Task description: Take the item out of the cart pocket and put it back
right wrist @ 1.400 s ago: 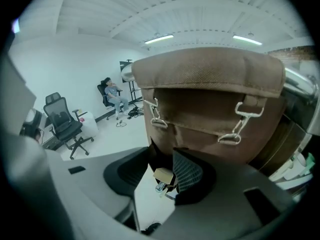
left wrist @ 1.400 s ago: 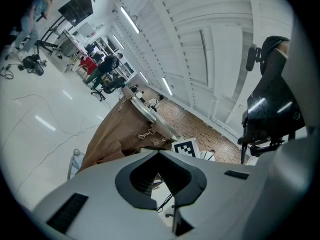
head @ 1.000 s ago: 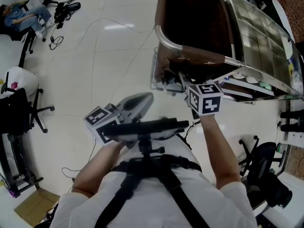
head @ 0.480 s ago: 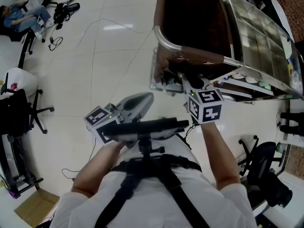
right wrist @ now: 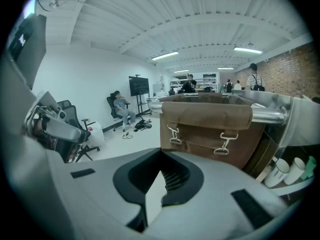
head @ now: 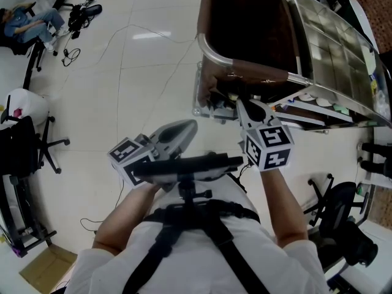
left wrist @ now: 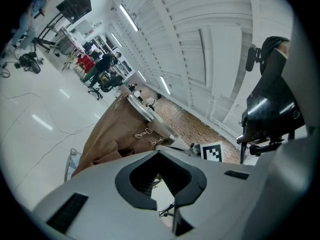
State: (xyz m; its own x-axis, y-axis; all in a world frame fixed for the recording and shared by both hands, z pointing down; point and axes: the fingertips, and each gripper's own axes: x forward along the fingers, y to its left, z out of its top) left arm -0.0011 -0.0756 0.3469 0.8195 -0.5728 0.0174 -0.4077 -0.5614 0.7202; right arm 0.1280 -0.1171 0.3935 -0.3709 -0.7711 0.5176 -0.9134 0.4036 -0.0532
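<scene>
Nearest, the left gripper (head: 193,124) hangs idle, its smooth grey jaws pressed together. The right gripper (head: 240,105), just short of the pocket (right wrist: 202,134), has just been closing and is now pinched tight with nothing visible between its ribbed black pads. The item, which I cannot pick out, is likely inside the pocket, so the risk is an empty pull. Beyond, the soft brown canvas flap with two metal clips hangs from the shiny steel cart (head: 334,54).
</scene>
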